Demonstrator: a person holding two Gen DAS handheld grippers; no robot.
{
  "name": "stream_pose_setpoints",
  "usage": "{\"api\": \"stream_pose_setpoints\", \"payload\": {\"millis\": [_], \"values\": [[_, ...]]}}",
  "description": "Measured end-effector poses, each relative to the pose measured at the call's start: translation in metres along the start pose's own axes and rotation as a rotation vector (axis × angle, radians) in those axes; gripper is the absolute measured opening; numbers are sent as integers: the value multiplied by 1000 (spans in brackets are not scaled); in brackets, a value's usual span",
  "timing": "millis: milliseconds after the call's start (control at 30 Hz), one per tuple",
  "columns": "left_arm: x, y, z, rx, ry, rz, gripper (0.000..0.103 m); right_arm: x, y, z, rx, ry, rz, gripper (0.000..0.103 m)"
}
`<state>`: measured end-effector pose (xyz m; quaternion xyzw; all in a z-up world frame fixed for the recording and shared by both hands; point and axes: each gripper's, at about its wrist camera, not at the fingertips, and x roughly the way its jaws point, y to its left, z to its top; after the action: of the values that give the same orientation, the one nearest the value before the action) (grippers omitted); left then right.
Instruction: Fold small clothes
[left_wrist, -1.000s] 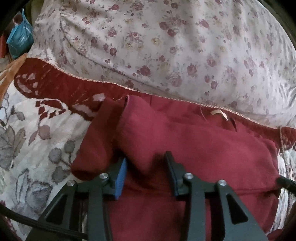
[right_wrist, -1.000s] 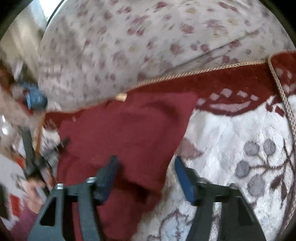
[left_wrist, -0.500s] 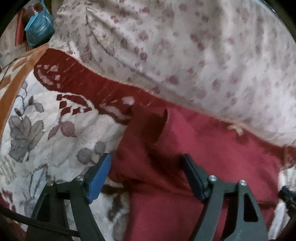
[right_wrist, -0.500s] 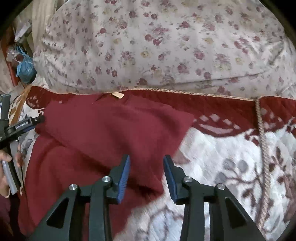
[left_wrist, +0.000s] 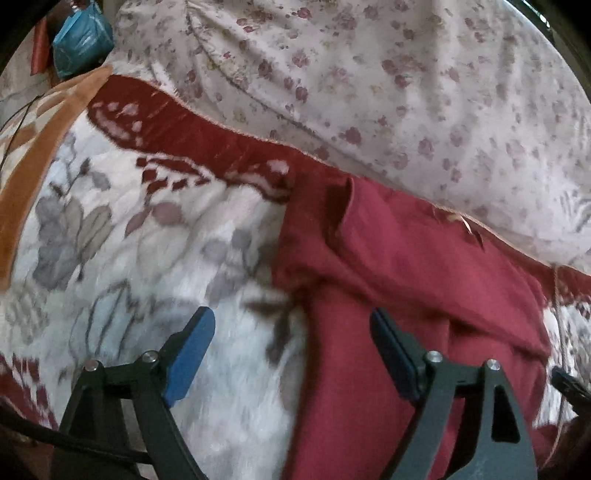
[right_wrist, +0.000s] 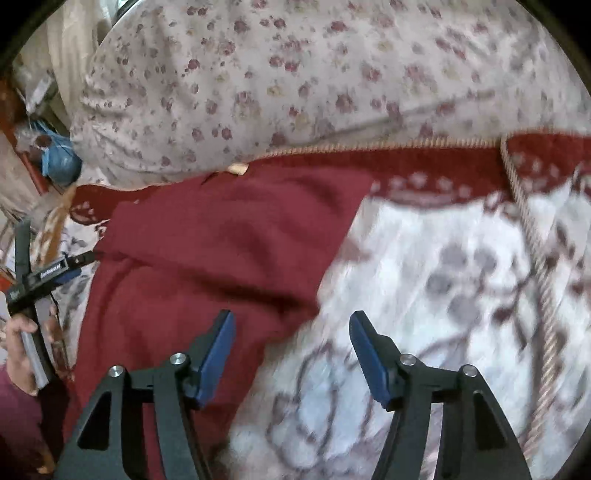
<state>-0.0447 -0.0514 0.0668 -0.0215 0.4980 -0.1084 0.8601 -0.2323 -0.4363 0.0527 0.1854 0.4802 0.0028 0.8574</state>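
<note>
1. I am working over a plush blanket, white with grey leaves and a dark red border, edged in beige cord; behind it rises a cream cover with small red flowers
2. At the far left edge of the room I can make out a blue bag among blurred clutter
3. The one garment, a dark red top, lies on the blanket with its upper part doubled down over the lower part; its neck end, marked by a pale label, sits against the blanket's red border
4. My left gripper has its fingers spread wide and holds nothing; the blue pad is over bare blanket, the other finger over the cloth, so the top's left edge runs between them
5. My right gripper is likewise parted and empty, straddling the top's right edge, with one finger over cloth and the other over blanket
6. Only the right wrist view shows the left gripper from outside, with the hand on its handle and its tip close to the top's left edge; whether it touches the cloth I cannot tell
7. Only the left wrist view shows an orange band along the far left of the bedding
8. Count: one garment, one label, two grippers, one hand in sight, one blue bag
</note>
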Motion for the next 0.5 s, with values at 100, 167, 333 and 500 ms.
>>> {"api": "stream_pose_setpoints", "payload": {"millis": [100, 167, 333, 500], "values": [[-11, 5, -22, -12, 20, -19, 85, 19, 9, -13, 30, 16, 41, 66], [-19, 8, -34, -11, 32, -26, 85, 26, 21, -15, 5, -49, -23, 61], [-51, 17, -63, 24, 38, -50, 85, 18, 42, -16, -169, -71, -125, 7], [-72, 24, -97, 66, 51, -65, 89, 0, 41, -14, -219, -124, -256, 7]]}}
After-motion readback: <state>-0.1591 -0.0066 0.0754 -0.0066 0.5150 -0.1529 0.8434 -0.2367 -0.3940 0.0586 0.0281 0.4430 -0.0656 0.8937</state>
